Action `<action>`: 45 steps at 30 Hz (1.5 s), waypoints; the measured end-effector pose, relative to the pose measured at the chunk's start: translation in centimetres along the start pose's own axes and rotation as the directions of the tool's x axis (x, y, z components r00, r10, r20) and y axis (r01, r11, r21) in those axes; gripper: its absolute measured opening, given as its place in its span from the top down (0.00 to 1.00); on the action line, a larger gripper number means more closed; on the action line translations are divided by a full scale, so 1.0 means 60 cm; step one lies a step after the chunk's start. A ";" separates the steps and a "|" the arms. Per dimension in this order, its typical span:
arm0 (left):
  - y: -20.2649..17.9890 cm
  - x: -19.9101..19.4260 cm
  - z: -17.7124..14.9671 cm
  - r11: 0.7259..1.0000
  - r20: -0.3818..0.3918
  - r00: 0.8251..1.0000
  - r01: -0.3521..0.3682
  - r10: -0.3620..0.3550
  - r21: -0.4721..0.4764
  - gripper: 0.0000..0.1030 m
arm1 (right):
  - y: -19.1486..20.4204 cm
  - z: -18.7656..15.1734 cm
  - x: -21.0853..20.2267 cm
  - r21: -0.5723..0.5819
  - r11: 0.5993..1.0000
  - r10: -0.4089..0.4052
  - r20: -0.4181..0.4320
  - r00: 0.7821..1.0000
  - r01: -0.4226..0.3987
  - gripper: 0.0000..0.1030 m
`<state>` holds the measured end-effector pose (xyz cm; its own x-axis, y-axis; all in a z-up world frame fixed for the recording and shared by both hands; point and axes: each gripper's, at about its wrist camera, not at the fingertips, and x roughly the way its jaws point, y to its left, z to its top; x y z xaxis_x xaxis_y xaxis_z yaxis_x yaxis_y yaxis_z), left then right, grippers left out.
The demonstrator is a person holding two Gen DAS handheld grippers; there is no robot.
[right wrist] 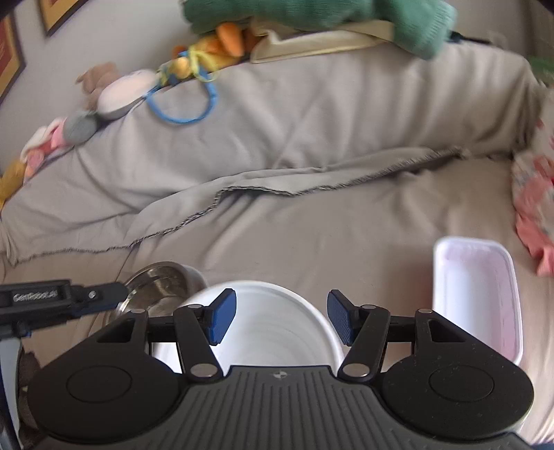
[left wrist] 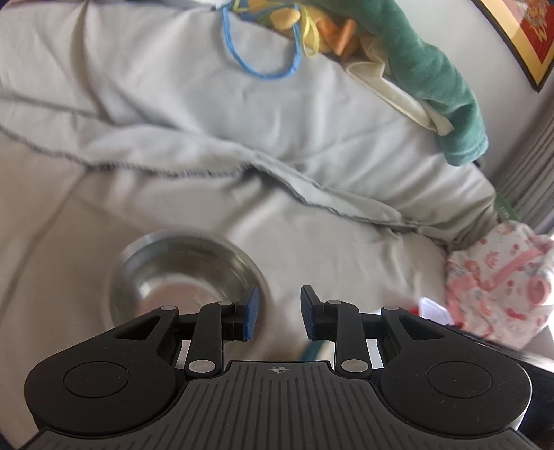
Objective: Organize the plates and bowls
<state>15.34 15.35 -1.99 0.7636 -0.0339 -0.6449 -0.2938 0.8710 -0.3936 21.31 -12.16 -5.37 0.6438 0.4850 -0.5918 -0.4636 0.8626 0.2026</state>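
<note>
A steel bowl (left wrist: pixel 180 277) sits on the grey bed sheet, just left of my left gripper (left wrist: pixel 278 313), which is open and empty with its left pad near the bowl's right rim. In the right wrist view the same steel bowl (right wrist: pixel 159 287) lies at left, next to a round white bowl (right wrist: pixel 277 329). My right gripper (right wrist: pixel 281 316) is open and empty, hovering above the white bowl. A white rectangular container (right wrist: pixel 477 290) lies to its right. The left gripper's arm (right wrist: pixel 59 301) reaches in from the left edge towards the steel bowl.
A crumpled grey blanket (left wrist: pixel 242 121) covers the bed behind. Soft toys and a green cloth (right wrist: pixel 311 20) line the far edge. A pink patterned cloth (left wrist: pixel 498 277) lies at right. Framed pictures (right wrist: pixel 10 45) hang on the wall.
</note>
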 end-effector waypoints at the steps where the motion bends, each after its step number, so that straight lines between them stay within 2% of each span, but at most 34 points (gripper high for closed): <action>1: 0.005 0.005 0.010 1.000 0.001 1.000 -0.001 0.001 0.012 0.71 | 0.017 0.009 0.005 -0.023 1.000 0.002 -0.014 1.000 -0.003 0.42; 3: 0.028 0.017 0.025 1.000 0.006 1.000 0.026 -0.026 0.002 0.71 | 0.048 0.025 0.020 -0.051 0.999 0.005 -0.053 0.999 -0.007 0.42; 6: 0.093 0.028 0.025 0.990 0.038 0.993 0.111 -0.109 -0.083 0.71 | 0.092 0.043 0.052 -0.080 0.997 -0.018 -0.127 0.992 0.008 0.42; 7: 0.121 0.032 0.021 0.987 0.048 0.993 0.116 -0.112 -0.114 0.71 | 0.105 0.047 0.065 -0.095 0.995 -0.034 -0.153 0.988 0.019 0.42; 10: 0.206 0.037 0.021 0.978 0.005 0.999 0.043 -0.043 -0.205 0.71 | 0.144 0.059 0.108 -0.159 0.985 -0.094 -0.210 0.973 0.061 0.42; 13: 0.260 0.020 0.020 0.974 -0.006 1.000 -0.007 0.006 -0.227 0.71 | 0.177 0.077 0.161 -0.193 0.978 -0.130 -0.253 0.959 0.082 0.42; 17: 0.297 0.029 0.014 0.964 -0.053 0.998 0.005 -0.020 -0.266 0.71 | 0.207 0.093 0.240 -0.190 0.978 -0.150 -0.345 0.927 0.088 0.42; 20: 0.312 0.053 0.007 0.956 -0.092 0.996 -0.009 -0.019 -0.293 0.71 | 0.224 0.085 0.293 -0.236 0.962 -0.224 -0.398 0.890 0.137 0.42; 24: 0.331 0.067 0.003 0.937 -0.092 0.992 0.044 -0.080 -0.346 0.70 | 0.237 0.070 0.329 -0.278 0.948 -0.266 -0.429 0.863 0.154 0.42; 28: 0.342 0.072 0.000 0.929 -0.102 0.991 0.047 -0.090 -0.367 0.71 | 0.230 0.064 0.359 -0.232 0.960 -0.252 -0.485 0.838 0.154 0.42; 30: 0.348 0.074 -0.002 0.915 -0.102 0.988 0.067 -0.116 -0.397 0.73 | 0.224 0.061 0.369 -0.199 0.968 -0.237 -0.515 0.824 0.154 0.42; 34: 0.355 0.063 -0.001 0.880 -0.055 0.976 0.166 -0.212 -0.445 0.72 | 0.217 0.059 0.377 -0.153 0.978 -0.202 -0.543 0.815 0.140 0.42; 37: 0.341 0.060 0.002 0.898 -0.056 0.979 0.157 -0.197 -0.411 0.72 | 0.217 0.060 0.375 -0.161 0.978 -0.202 -0.541 0.816 0.135 0.42; 40: 0.327 0.078 0.000 0.915 -0.110 0.977 0.126 -0.181 -0.383 0.72 | 0.219 0.059 0.372 -0.169 0.977 -0.200 -0.540 0.817 0.127 0.42; 41: 0.322 0.082 -0.001 0.928 -0.125 0.981 0.091 -0.145 -0.362 0.69 | 0.219 0.058 0.371 -0.172 0.977 -0.200 -0.540 0.817 0.126 0.42; 42: 0.316 0.084 -0.002 0.939 -0.134 0.985 0.058 -0.109 -0.339 0.60 | 0.219 0.057 0.371 -0.175 0.977 -0.202 -0.541 0.816 0.126 0.42; 45: 0.308 0.100 -0.006 0.953 -0.172 0.983 0.010 -0.065 -0.304 0.58 | 0.220 0.055 0.374 -0.180 0.976 -0.200 -0.547 0.813 0.120 0.42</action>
<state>14.27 31.03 -13.36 0.6707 -0.1744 -0.7209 -0.4471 0.6805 -0.5805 31.67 10.59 -13.41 0.2832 0.1426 -0.9484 -0.4850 0.8744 -0.0134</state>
